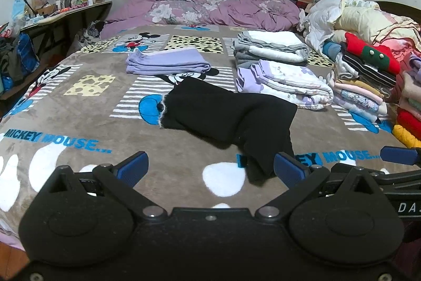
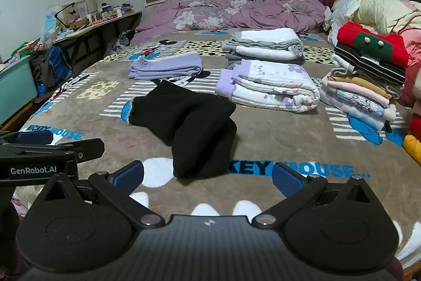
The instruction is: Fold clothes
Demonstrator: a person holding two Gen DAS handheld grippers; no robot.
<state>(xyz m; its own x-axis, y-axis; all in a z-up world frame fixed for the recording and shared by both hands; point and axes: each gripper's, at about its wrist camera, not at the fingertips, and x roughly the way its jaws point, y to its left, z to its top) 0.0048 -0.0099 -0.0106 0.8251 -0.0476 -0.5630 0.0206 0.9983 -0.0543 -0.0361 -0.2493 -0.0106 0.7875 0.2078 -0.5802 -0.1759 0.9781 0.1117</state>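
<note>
A black garment [image 1: 226, 120] [image 2: 192, 123] lies partly folded in the middle of the Mickey Mouse blanket [image 1: 79, 112] [image 2: 276, 138], its white-fringed edge to the left and one end trailing toward me. My left gripper [image 1: 210, 170] is open at the near edge of the bed, and its right finger sits just beside the trailing end. My right gripper [image 2: 208, 175] is open too, with that near end just beyond its fingers and nothing held. The right gripper's blue fingertip [image 1: 398, 155] shows at the left wrist view's right edge.
Folded lilac trousers [image 1: 165, 61] [image 2: 165, 66] lie behind the black garment. Two folded white and lilac stacks [image 1: 284, 80] [image 2: 268, 80] sit to the right, then a tall pile topped by a red sweater [image 1: 368, 54] [image 2: 371, 46]. Purple quilt [image 1: 200, 8] at the headboard; cluttered desk [image 1: 58, 9] left.
</note>
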